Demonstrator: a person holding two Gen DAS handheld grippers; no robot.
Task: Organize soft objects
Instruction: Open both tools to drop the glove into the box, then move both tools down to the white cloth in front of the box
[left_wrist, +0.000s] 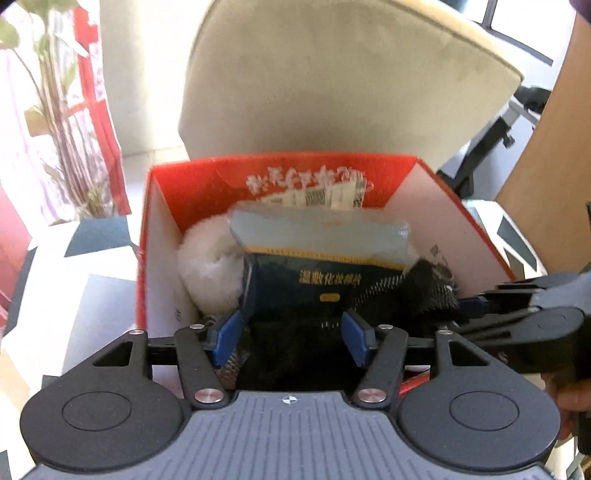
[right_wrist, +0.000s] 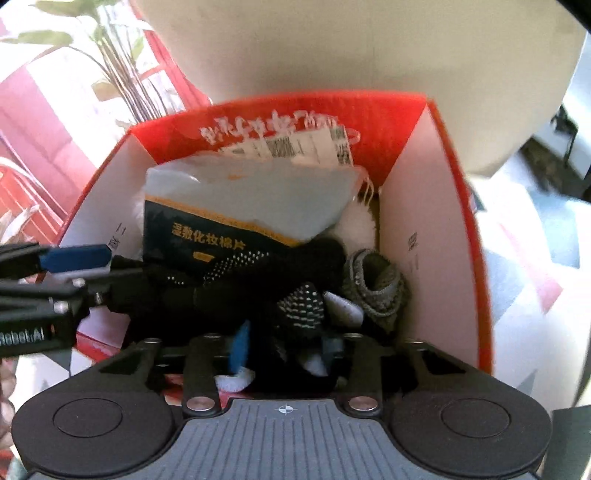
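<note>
A red box (left_wrist: 207, 177) with white inner walls (right_wrist: 424, 206) holds soft things: a dark blue cotton-pad pack (left_wrist: 314, 273) (right_wrist: 207, 236), a white fluffy ball (left_wrist: 207, 266) (right_wrist: 354, 225), black dotted gloves (right_wrist: 258, 266) and a grey knitted piece (right_wrist: 380, 291). My left gripper (left_wrist: 291, 336) is over the box's near edge, jaws open, black fabric between them but not pinched. My right gripper (right_wrist: 284, 350) hangs over the gloves, its fingers (right_wrist: 240, 347) sunk in the black and white fabric. The right gripper also shows in the left wrist view (left_wrist: 517, 306).
A beige chair back (left_wrist: 332, 74) stands right behind the box. A potted plant (left_wrist: 55, 110) and red items are at the far left. A wooden panel (left_wrist: 554, 147) rises at the right. The tabletop (left_wrist: 74, 295) has a white and grey pattern.
</note>
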